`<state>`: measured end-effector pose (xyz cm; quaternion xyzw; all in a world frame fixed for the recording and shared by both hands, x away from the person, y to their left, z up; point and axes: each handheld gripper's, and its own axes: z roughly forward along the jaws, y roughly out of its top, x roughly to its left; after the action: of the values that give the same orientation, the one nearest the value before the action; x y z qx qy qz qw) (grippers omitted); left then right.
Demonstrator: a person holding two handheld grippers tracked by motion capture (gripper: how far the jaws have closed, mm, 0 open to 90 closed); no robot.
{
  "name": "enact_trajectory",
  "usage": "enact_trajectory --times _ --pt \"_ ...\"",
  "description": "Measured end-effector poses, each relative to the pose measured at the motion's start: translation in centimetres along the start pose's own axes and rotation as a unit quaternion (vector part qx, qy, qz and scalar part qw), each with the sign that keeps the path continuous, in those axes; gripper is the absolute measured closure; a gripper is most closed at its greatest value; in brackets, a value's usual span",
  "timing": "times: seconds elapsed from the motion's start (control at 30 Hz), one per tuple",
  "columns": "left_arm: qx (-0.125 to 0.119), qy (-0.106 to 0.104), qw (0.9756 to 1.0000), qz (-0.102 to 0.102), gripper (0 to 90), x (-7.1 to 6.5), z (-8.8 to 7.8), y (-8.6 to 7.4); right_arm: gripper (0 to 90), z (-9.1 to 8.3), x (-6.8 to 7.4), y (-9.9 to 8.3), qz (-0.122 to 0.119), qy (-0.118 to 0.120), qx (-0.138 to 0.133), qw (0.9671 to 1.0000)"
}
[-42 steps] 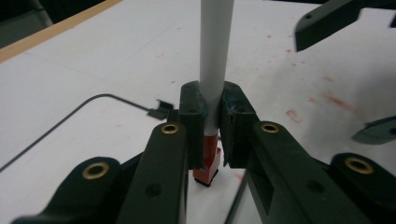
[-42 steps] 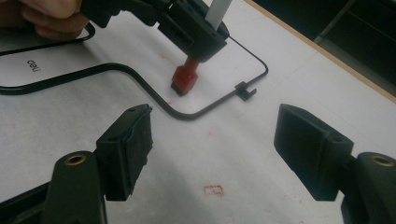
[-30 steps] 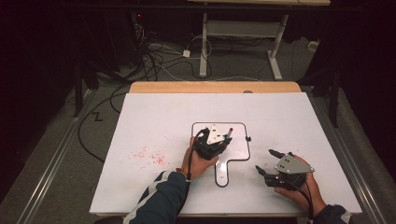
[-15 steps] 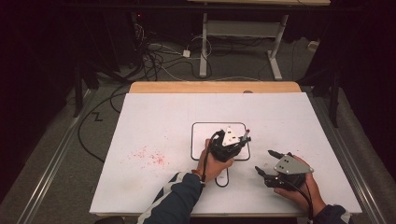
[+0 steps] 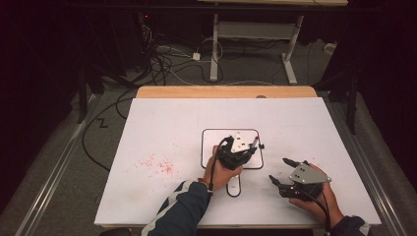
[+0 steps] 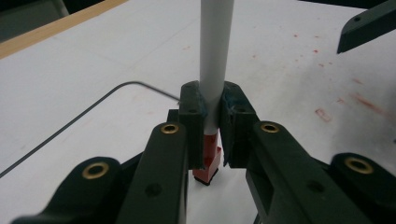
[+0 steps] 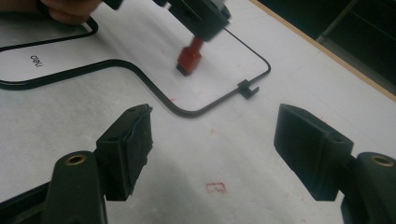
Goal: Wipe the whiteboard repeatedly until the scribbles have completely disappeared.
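Note:
A small whiteboard (image 5: 212, 143) with a black rim and a handle lies on the white table. My left gripper (image 5: 254, 144) is over its right part, shut on a white marker (image 6: 215, 56). The marker stands upright, and its red end (image 6: 208, 164) points down at the whiteboard (image 6: 93, 140), close to or touching it. My right gripper (image 5: 278, 170) rests open on the table right of the whiteboard, nothing between its fingers. In the right gripper view its own jaws (image 7: 212, 144) stand wide apart, facing the red end (image 7: 189, 58) and the whiteboard's rim (image 7: 187, 113).
Red smears (image 5: 157, 164) mark the table left of the whiteboard, with a small red mark (image 7: 215, 188) near the right gripper. A wooden strip (image 5: 226, 92) runs along the table's far edge. Cables (image 5: 162, 54) and a desk frame (image 5: 251, 29) lie on the floor beyond.
My left gripper has carried the marker rightward across the whiteboard toward its right edge. The right gripper has stayed put and open.

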<state>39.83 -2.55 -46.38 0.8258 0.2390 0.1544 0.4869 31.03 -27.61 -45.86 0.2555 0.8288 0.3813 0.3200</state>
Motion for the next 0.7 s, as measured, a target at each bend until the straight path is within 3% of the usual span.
enact_trajectory --times 0.33,0.43,0.6,0.7 --pt "0.002 0.007 0.9999 -0.012 78.9 1.3 -3.1 -1.9 28.5 0.2 0.2 0.1 -0.003 0.001 0.003 1.0" --pt "0.0 0.008 0.9999 -0.015 78.9 1.2 -3.0 -1.9 28.5 0.3 0.2 0.1 -0.003 0.001 0.005 1.0" --pt "-0.011 -0.01 0.9998 -0.01 78.9 -0.1 -2.0 -1.5 28.5 0.3 0.4 0.1 -0.004 0.002 0.004 1.0" --pt "-0.006 -0.009 0.9999 0.01 78.9 -0.7 -1.7 -1.2 28.5 0.3 0.3 0.0 -0.004 0.003 0.006 1.0"
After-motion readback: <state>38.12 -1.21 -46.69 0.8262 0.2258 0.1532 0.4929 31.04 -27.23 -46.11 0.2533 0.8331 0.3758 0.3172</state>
